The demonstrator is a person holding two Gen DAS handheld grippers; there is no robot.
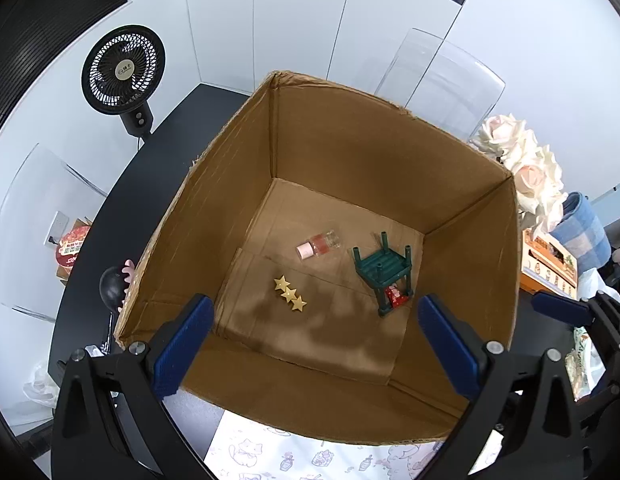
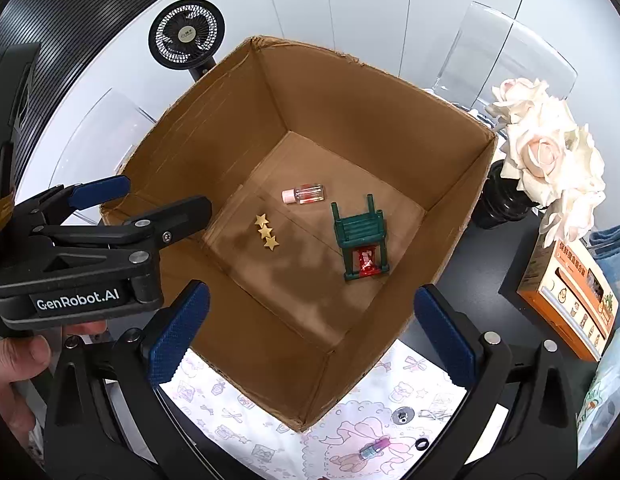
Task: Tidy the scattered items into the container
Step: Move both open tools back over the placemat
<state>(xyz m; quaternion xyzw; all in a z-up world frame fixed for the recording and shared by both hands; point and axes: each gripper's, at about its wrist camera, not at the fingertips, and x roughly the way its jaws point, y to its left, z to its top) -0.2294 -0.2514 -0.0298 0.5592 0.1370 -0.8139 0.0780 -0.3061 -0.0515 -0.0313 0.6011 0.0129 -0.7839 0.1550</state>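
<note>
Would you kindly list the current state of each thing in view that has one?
cardboard box: open on top, upright
small bottle: capped, lying on its side in the box
green stool: tipped over, over a red packet
gold stars: flat on the box floor
fan: upright
left gripper: open, empty
right gripper: open, empty

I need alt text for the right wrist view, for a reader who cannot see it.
An open brown cardboard box holds a small clear bottle with a pink cap, three joined gold stars and an overturned green toy stool over a red packet. Both grippers, right and left, are open and empty.
</note>
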